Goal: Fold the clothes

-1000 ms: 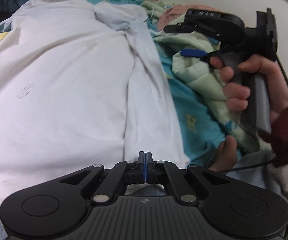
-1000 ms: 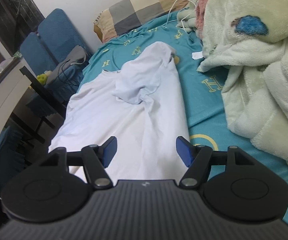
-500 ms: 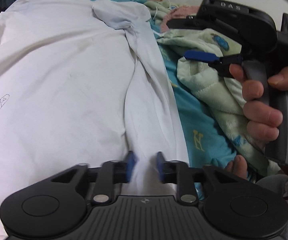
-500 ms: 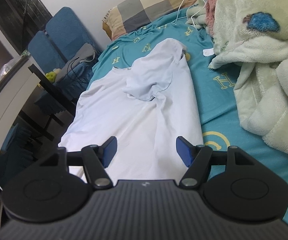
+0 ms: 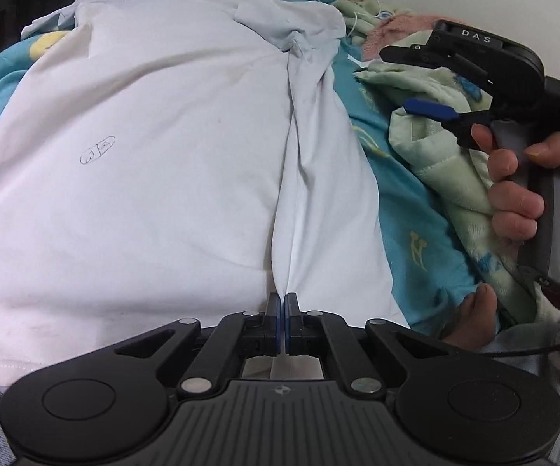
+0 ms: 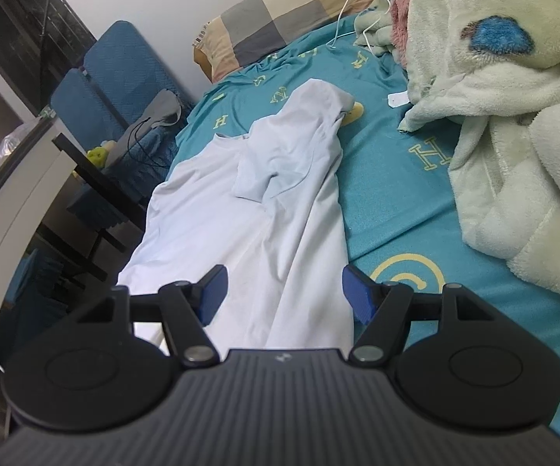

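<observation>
A white T-shirt (image 5: 155, 163) lies spread on a teal bed sheet (image 5: 408, 209), its right side folded inward with the sleeve bunched at the top. My left gripper (image 5: 281, 303) is shut on a fold of the shirt near its bottom hem. My right gripper (image 6: 283, 291) is open and empty, held above the shirt's (image 6: 241, 209) lower right part. It also shows in the left wrist view (image 5: 431, 110), held in a hand off to the right.
A pale green fleece blanket (image 6: 513, 116) is heaped along the right of the bed. A checked pillow (image 6: 280, 27) and a white cable (image 6: 361, 19) lie at the head. A blue chair (image 6: 116, 77) and a dark table (image 6: 85, 171) stand left of the bed.
My left gripper opened half a second ago and has now shut again on the shirt's fold. My right gripper stayed open and shifted a little over the bed.
</observation>
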`<state>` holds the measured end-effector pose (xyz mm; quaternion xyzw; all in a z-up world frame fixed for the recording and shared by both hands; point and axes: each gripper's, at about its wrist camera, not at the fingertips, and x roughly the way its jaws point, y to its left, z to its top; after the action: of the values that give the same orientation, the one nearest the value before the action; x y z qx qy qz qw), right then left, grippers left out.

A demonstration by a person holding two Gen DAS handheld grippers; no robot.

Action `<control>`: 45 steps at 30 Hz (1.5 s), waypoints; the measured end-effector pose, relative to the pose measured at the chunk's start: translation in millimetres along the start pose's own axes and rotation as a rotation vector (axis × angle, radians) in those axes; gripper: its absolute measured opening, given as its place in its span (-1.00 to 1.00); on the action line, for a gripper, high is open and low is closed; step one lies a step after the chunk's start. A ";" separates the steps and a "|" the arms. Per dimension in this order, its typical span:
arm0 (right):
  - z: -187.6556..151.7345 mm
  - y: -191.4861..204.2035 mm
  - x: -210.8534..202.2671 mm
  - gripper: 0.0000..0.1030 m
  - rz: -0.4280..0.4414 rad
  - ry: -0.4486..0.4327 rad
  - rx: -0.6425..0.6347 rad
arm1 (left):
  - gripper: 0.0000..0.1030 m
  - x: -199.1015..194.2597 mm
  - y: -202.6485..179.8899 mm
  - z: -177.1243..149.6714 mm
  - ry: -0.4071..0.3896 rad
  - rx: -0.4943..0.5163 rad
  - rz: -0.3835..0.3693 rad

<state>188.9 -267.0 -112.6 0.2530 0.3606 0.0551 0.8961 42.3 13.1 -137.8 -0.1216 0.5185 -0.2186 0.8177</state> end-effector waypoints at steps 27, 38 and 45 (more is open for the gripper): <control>47.2 99.8 238.2 0.27 -0.084 0.026 -0.611 | 0.15 15.7 65.8 127.8 -0.318 0.102 0.188; 66.7 120.5 224.0 -0.91 -0.055 -0.139 -0.517 | 0.15 4.6 78.7 127.1 -0.347 0.055 0.168; 58.4 154.5 225.8 -0.91 0.003 -0.125 -0.566 | 0.15 -1.6 75.6 123.9 -0.361 0.049 0.188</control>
<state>407.0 -93.9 -140.3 -0.0038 0.2746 0.1392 0.9514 170.9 76.6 -115.1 -0.0897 0.3671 -0.1286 0.9169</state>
